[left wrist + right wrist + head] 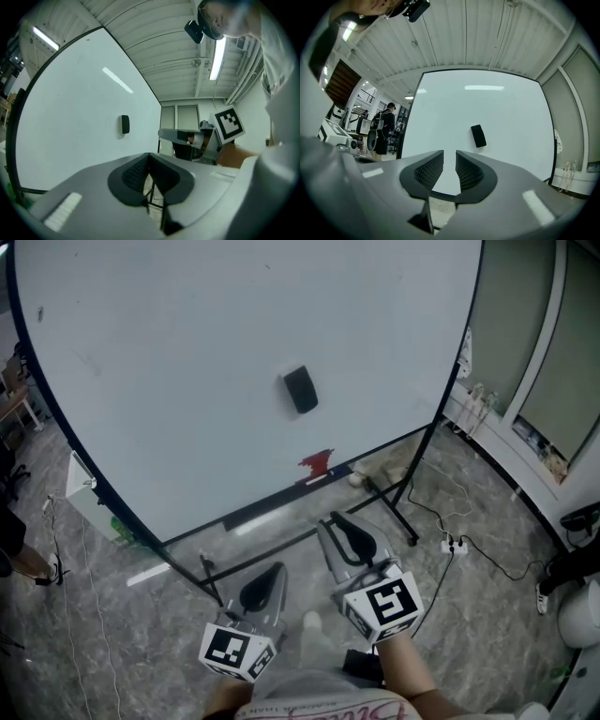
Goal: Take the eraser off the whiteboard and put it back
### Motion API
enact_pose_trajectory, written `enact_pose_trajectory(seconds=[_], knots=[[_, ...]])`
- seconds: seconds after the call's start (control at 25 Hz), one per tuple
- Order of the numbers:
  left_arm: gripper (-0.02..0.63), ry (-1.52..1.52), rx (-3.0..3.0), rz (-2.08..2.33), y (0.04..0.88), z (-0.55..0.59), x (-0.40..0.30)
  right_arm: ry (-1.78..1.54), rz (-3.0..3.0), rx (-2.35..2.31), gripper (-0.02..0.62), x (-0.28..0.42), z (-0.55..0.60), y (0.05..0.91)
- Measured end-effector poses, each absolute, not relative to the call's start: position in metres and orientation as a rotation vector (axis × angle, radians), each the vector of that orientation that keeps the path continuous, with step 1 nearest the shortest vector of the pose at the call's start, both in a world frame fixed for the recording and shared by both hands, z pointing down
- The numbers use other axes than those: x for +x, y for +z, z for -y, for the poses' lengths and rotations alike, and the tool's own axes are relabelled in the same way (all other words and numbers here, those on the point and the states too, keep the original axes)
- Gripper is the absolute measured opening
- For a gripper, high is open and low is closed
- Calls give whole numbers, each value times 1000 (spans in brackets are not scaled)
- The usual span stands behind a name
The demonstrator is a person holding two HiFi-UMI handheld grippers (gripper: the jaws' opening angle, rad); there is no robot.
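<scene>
A black eraser (300,390) clings to the white whiteboard (187,362), a little right of the board's middle and above its tray. It also shows small in the left gripper view as the eraser (125,124) and in the right gripper view as the eraser (477,135). Both grippers are held back from the board, well short of it. My left gripper (265,589) has its jaws together, as the left gripper (149,157) shows close up, with nothing in them. My right gripper (342,532) stands slightly open; a narrow empty gap shows in the right gripper (449,157).
A red item (317,462) lies on the board's tray. The stand's legs (398,512) spread over the marbled floor, with a power strip and cables (453,545) to the right. A white box (89,498) sits at the left. A person (386,126) stands far left.
</scene>
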State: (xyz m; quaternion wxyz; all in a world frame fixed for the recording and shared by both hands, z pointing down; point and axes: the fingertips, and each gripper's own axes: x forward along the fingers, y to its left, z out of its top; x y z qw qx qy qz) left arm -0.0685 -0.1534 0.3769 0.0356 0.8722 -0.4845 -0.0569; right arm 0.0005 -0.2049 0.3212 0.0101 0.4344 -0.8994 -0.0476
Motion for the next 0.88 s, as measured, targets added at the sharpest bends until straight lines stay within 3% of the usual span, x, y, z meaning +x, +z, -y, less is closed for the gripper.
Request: enact_pose_trajectory(seconds=[0.32,0.68,0.88], knots=[[0,-209,2653,1575,373,234,-76,-269,2812,1276,204,-13,306,307],[0,-255,2593,1680,363,308,-83,-417,2758,1261,270,-40,403,275],[0,-237,2579,1684,364,332,-89,-444,2693,1282,276,-52,436,274]])
